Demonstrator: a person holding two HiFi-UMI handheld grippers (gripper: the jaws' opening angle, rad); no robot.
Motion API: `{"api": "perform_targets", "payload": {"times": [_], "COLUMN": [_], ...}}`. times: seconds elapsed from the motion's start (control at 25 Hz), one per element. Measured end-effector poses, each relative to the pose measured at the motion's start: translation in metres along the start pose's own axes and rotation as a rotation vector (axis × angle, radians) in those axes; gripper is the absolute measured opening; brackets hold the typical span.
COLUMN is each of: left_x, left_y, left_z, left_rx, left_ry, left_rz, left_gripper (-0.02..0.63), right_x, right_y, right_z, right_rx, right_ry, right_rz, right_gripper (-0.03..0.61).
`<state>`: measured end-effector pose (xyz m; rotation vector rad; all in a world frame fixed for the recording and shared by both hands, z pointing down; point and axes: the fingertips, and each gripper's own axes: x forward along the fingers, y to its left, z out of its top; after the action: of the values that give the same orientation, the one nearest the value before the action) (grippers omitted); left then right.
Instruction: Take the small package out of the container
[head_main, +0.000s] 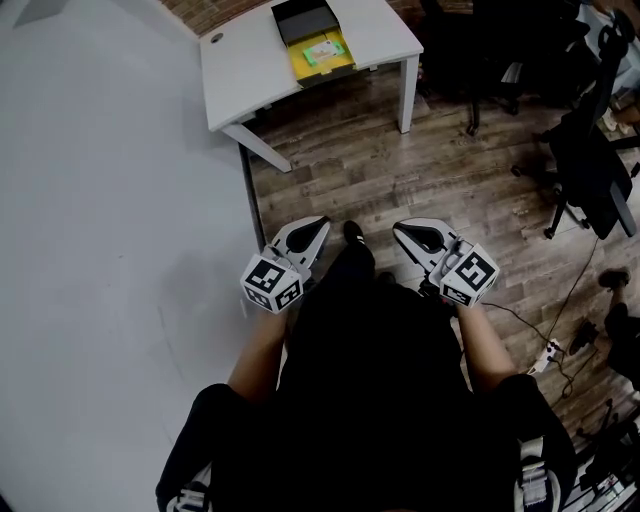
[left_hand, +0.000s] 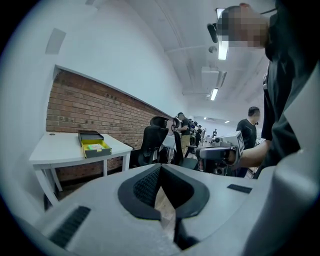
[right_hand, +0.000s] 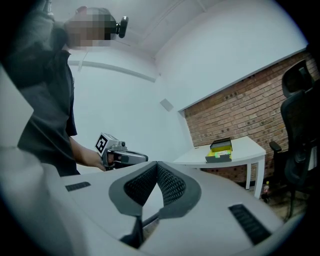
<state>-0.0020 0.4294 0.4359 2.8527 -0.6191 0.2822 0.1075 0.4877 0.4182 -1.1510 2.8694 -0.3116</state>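
Note:
A yellow open container lies on the white table at the far top of the head view, well away from me. Inside it rests the small green-and-white package; a black lid lies behind it. My left gripper and right gripper are held at waist height over the wooden floor, both shut with nothing between the jaws. The container looks small and distant in the left gripper view, and the container does too in the right gripper view. The left gripper and right gripper show tips touching.
Black office chairs stand at the right, with cables and a power strip on the floor. A grey wall or partition fills the left. A brick wall runs behind the table, and other people stand far off.

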Motion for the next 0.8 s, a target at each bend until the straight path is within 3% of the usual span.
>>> {"api": "perform_targets", "payload": {"times": [0.2,0.32,0.8], "left_x": [0.013,0.023,0.080], "left_y": [0.026,0.033,0.100], "left_z": [0.008,0.020,0.054], "left_rx": [-0.057,-0.084,-0.091], "left_ry": [-0.038,-0.089,-0.114], "left_rz": [-0.004,-0.064,-0.148], "left_gripper": [0.015,0.015,0.015], "right_x": [0.014,0.022,0.067], "right_y": [-0.021,-0.036,-0.117], "right_z": [0.002,0.003,0.035], "right_rx": [0.000,0.005,-0.002], "right_ry": [0.012,0.024,0.033], "right_rz": [0.002,-0.005,-0.069], "right_gripper": [0.006,0.006,0.006]}}
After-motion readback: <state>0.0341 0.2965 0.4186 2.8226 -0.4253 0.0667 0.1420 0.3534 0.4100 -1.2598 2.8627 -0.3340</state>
